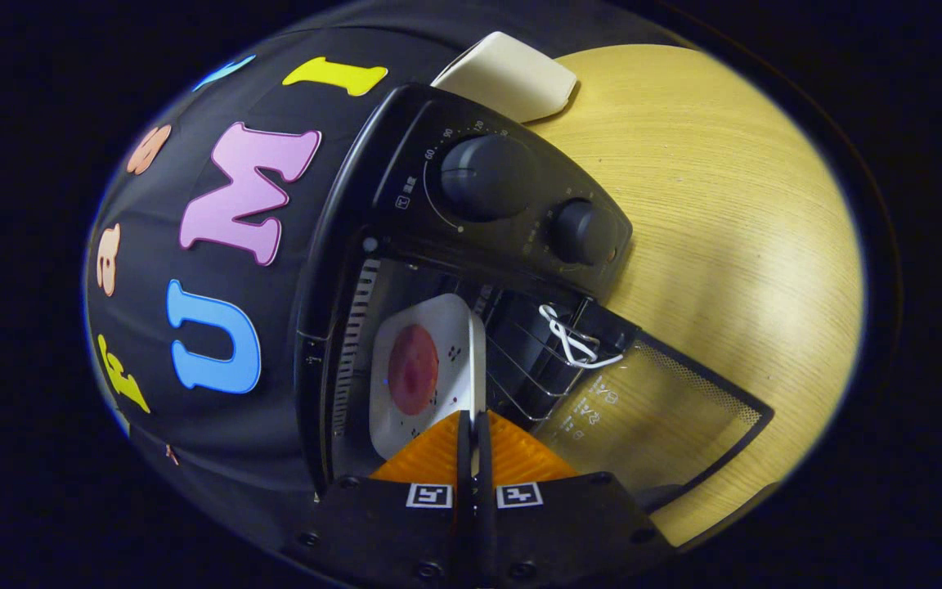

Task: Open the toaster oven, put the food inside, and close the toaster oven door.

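Claw fingers pinch my white plate's rim. Plate, bearing red food, sits inside the toaster oven; glass door open at four o'clock.

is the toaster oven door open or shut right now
Open. The glass door is swung away from the toaster oven, so the rack and the white plate of food show inside, with the gripper shut on the plate's edge.

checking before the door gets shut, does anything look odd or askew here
One oddity: a white cord is tied around the black toaster oven's wire rack near the open glass door. The white square plate with the round red food is held edge-up by the hand-held gripper, jaws closed on its rim.
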A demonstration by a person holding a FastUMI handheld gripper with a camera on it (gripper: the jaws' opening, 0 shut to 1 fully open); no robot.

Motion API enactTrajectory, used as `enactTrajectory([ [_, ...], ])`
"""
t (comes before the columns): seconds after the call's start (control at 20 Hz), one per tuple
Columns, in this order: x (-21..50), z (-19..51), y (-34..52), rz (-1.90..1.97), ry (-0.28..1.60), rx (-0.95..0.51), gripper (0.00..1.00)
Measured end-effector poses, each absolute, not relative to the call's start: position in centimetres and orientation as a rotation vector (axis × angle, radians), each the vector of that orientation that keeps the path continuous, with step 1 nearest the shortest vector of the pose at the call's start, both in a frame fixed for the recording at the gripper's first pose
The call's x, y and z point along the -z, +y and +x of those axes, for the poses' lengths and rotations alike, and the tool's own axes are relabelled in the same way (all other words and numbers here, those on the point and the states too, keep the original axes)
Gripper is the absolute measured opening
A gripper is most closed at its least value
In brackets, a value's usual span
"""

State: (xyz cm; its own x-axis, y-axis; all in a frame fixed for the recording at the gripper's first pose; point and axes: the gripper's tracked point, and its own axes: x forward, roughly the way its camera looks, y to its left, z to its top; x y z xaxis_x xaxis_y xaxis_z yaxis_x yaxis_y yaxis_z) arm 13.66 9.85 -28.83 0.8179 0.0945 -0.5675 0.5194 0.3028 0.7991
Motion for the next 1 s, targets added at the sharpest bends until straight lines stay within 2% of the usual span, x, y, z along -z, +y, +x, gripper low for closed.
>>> enactTrajectory([
  [0.3,29.5,15.8,10.3,1.355,0.532,0.413,0.05],
  [0.5,29.0,16.2,10.2,1.349,0.498,0.418,0.06],
  [0.7,28.3,15.9,9.6,1.294,0.488,0.39,0.17],
  [0.8,27.6,15.4,9.8,1.306,0.505,0.352,0.39],
  [0.85,27.3,15.0,10.1,1.305,0.516,0.331,0.63],
  [0.9,27.2,14.6,10.1,1.292,0.526,0.317,0.73],
  [0.95,26.7,13.7,10.4,1.272,0.537,0.303,0.88],
  [1.0,26.5,13.0,10.5,1.253,0.547,0.288,0.92],
])
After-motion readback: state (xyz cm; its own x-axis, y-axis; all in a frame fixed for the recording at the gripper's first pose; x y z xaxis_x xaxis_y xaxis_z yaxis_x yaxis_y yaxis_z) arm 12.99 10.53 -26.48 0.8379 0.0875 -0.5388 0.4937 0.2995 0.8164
